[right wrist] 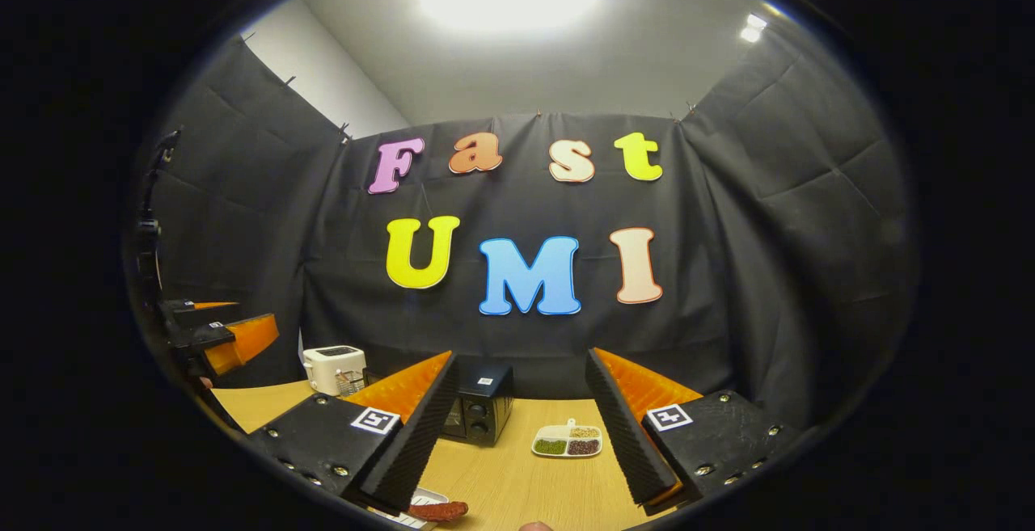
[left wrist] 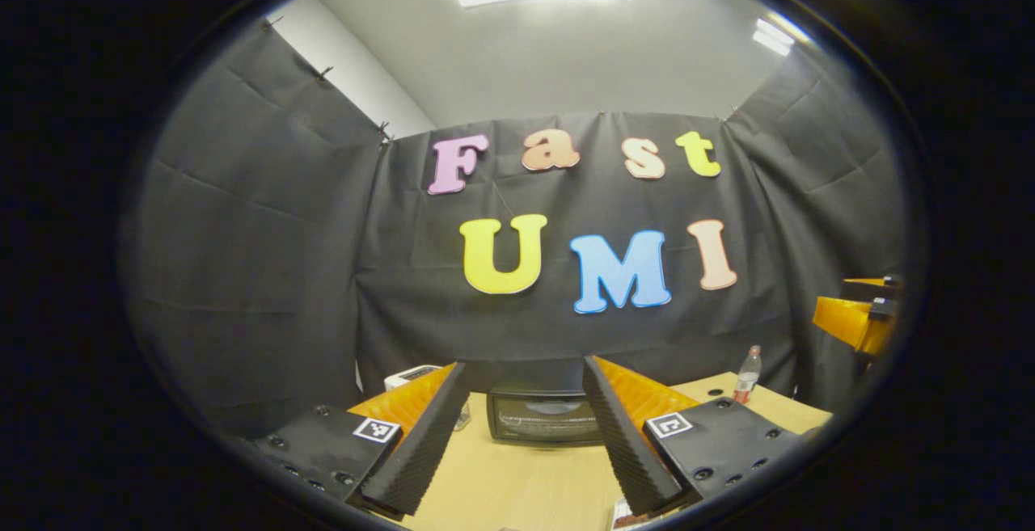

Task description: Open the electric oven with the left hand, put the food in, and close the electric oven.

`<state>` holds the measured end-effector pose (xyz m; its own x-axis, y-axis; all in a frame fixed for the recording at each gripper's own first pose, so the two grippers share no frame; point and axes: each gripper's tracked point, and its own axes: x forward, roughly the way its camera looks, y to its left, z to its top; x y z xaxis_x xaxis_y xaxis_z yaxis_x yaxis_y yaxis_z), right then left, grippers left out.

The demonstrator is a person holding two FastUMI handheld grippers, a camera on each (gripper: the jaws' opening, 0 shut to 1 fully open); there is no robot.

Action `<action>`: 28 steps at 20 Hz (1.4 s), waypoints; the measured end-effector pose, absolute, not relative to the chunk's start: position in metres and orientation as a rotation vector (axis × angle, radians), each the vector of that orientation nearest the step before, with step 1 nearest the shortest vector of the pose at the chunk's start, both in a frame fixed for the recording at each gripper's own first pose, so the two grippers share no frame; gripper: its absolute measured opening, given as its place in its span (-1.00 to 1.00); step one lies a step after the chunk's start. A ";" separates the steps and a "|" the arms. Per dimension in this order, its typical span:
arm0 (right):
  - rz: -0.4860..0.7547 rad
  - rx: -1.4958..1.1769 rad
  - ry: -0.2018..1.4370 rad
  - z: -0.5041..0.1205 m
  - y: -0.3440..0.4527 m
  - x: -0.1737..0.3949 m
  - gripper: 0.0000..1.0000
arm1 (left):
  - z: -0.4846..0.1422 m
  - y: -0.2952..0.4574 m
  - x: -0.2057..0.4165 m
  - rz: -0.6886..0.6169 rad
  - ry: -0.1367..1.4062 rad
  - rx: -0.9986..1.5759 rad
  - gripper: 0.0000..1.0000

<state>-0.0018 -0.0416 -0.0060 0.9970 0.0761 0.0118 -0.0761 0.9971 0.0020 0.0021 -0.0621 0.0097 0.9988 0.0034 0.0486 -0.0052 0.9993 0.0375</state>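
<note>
The electric oven (left wrist: 543, 416) stands at the back of the wooden bench (left wrist: 517, 482) with its door shut, framed between the fingers of the left tongs (left wrist: 525, 434), which are spread wide and hold nothing. The right tongs (right wrist: 521, 434) are likewise wide apart and empty, with the oven just beyond their left finger. A white toaster (right wrist: 333, 368) sits left of the oven, a divided dish of grains (right wrist: 568, 440) to its right, and a reddish sausage (right wrist: 437, 511) lies on a plate at the bench's near edge.
</note>
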 end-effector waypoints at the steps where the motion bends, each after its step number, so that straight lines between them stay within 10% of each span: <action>1: 0.071 0.011 0.001 -0.010 -0.043 -0.003 0.90 | 0.009 -0.064 0.007 -0.007 -0.045 0.036 0.99; 28: -0.306 -0.043 0.071 -0.028 -0.026 0.022 0.91 | -0.148 -0.091 0.277 -0.243 0.143 -0.026 0.91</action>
<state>0.0223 -0.0260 -0.0277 0.9509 -0.3028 -0.0633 0.2998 0.9525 -0.0529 0.2773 -0.0913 -0.1475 0.9604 -0.2417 -0.1384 0.2380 0.9703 -0.0427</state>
